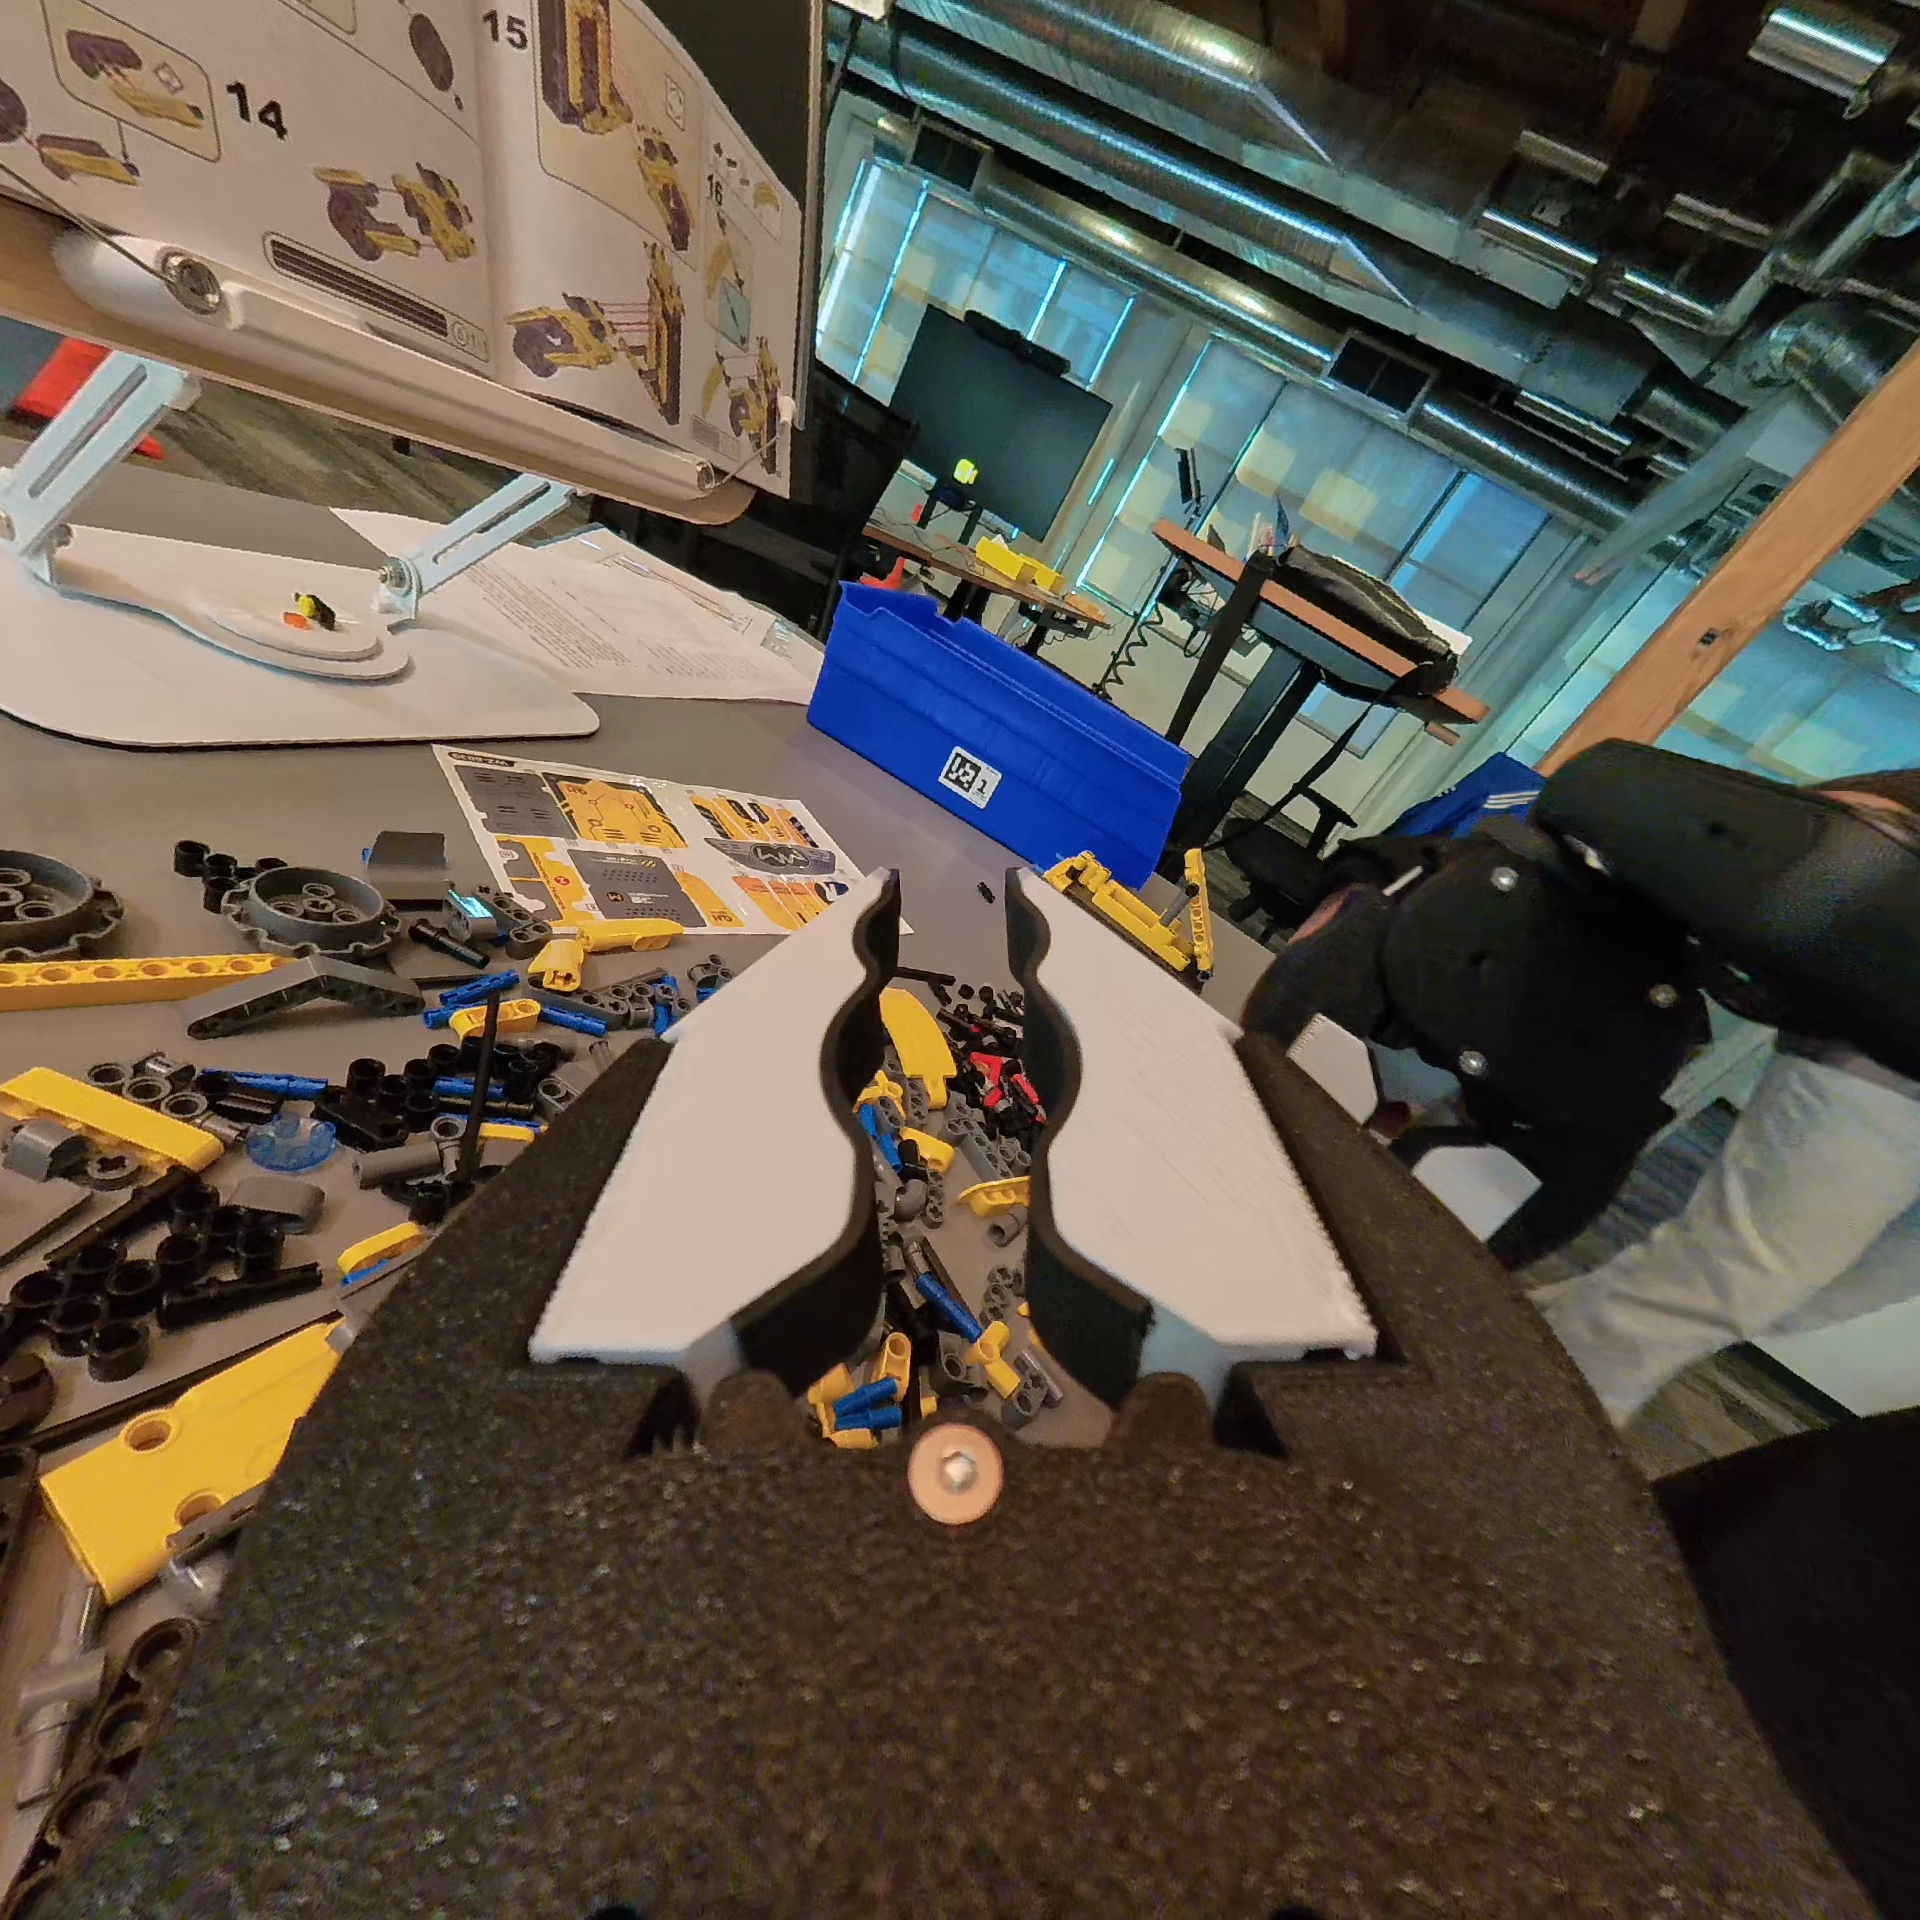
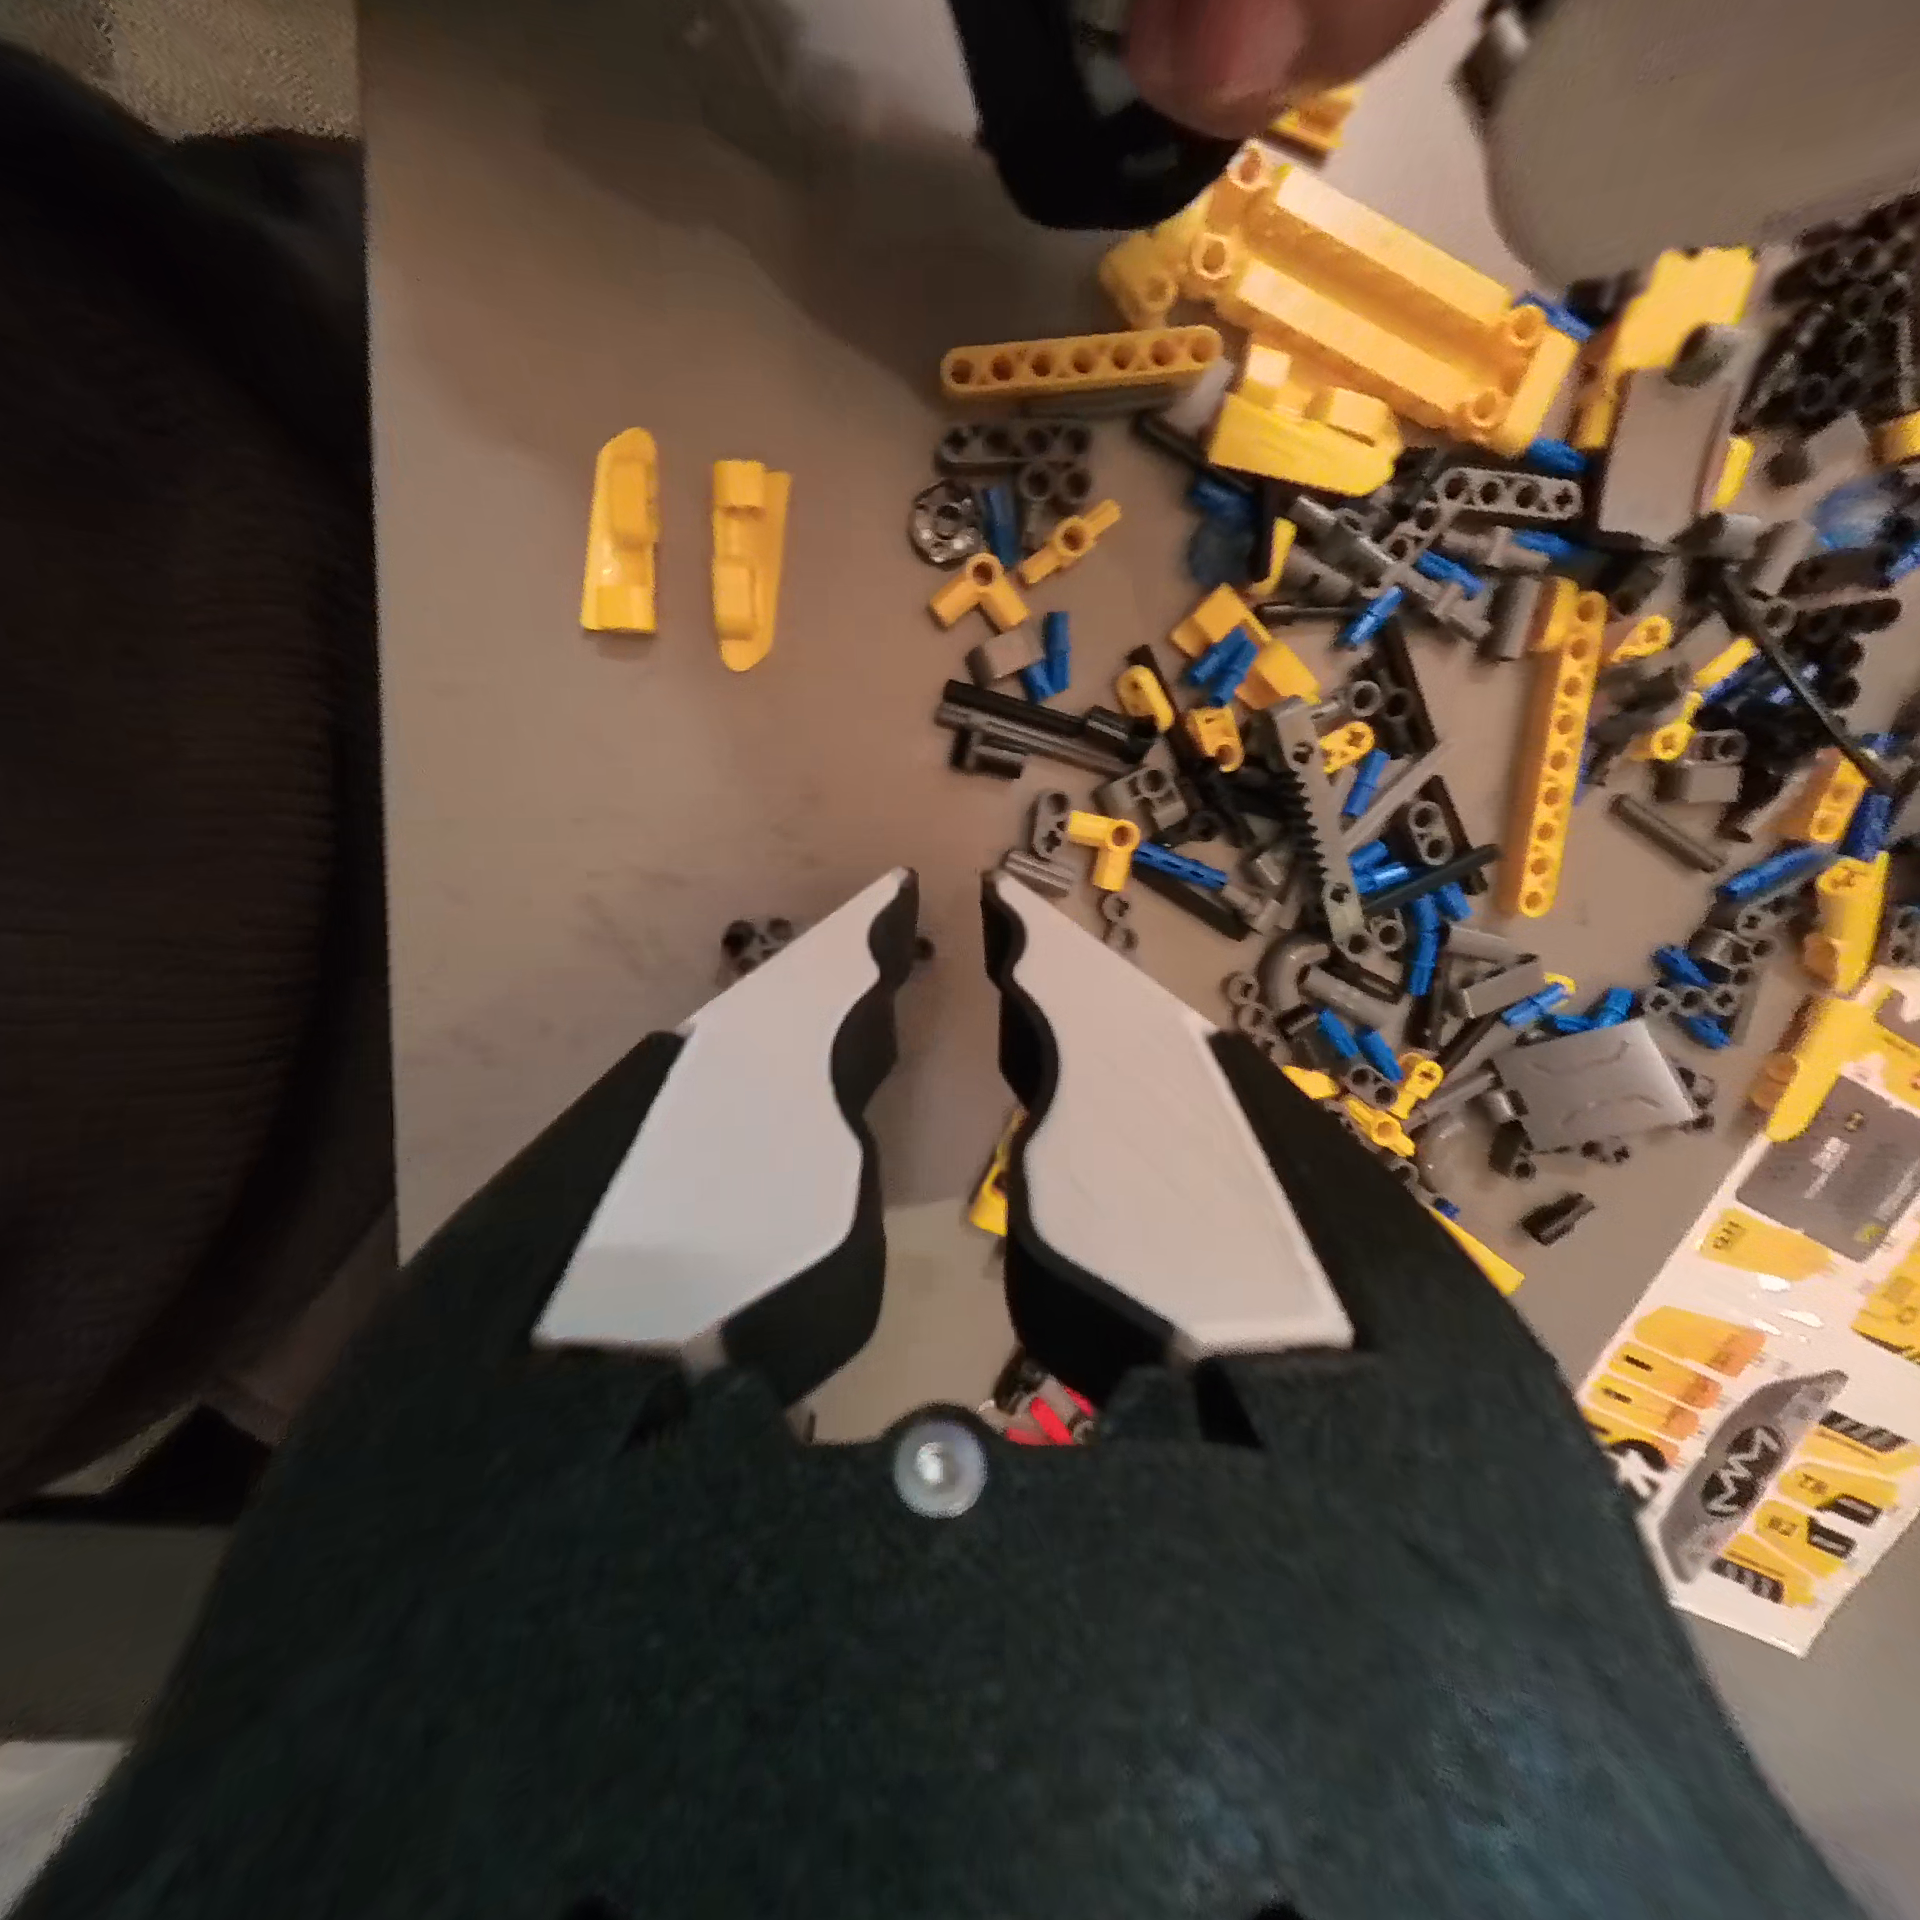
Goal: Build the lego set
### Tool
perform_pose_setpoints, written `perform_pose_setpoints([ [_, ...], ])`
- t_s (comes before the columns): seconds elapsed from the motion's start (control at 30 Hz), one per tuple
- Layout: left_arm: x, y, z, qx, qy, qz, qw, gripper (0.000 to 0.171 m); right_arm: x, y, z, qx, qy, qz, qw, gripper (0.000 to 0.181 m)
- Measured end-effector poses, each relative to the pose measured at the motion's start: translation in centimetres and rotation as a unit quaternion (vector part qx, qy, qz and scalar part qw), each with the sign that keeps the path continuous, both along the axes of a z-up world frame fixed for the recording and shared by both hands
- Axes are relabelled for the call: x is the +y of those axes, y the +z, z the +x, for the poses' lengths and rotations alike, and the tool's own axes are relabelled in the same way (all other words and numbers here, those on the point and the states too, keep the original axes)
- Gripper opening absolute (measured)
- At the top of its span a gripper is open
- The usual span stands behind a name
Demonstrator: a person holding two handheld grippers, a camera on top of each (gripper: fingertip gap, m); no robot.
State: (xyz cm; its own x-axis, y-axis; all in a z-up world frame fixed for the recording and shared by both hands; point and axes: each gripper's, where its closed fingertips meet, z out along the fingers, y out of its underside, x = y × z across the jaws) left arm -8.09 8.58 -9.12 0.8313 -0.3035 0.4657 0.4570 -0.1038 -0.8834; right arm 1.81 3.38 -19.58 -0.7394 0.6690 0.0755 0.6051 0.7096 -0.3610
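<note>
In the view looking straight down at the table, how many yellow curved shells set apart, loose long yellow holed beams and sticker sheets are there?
Yellow curved shells: 2
Long yellow holed beams: 2
Sticker sheet: 1
Total: 5

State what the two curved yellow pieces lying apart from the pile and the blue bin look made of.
Two curved yellow pieces: apparently moulded plastic, smooth and glossy, catching highlights. Blue bin: likely rigid plastic with a duller sheen and ribbed moulded walls.
</note>
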Motion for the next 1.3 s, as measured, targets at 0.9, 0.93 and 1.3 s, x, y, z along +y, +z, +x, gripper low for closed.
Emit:
perform_pose_setpoints([
  [0.9, 0.2, -0.3, -0.1, 0.002, 0.003, -0.008, 1.000, 0.019, 6.1, 1.6, -0.8, 0.087, -0.152, -0.059, 0.983, 0.005],
  [0.93, 0.2, -0.3, -0.1, 0.003, 0.004, -0.008, 1.000, 0.019, 6.3, 1.8, -0.7, 0.091, -0.155, -0.060, 0.982, 0.005],
  [1.3, 0.2, -0.6, -0.5, -0.004, 0.008, -0.013, 1.000, 0.019, 9.9, 2.2, 0.5, 0.117, -0.204, -0.022, 0.972, 0.005],
])
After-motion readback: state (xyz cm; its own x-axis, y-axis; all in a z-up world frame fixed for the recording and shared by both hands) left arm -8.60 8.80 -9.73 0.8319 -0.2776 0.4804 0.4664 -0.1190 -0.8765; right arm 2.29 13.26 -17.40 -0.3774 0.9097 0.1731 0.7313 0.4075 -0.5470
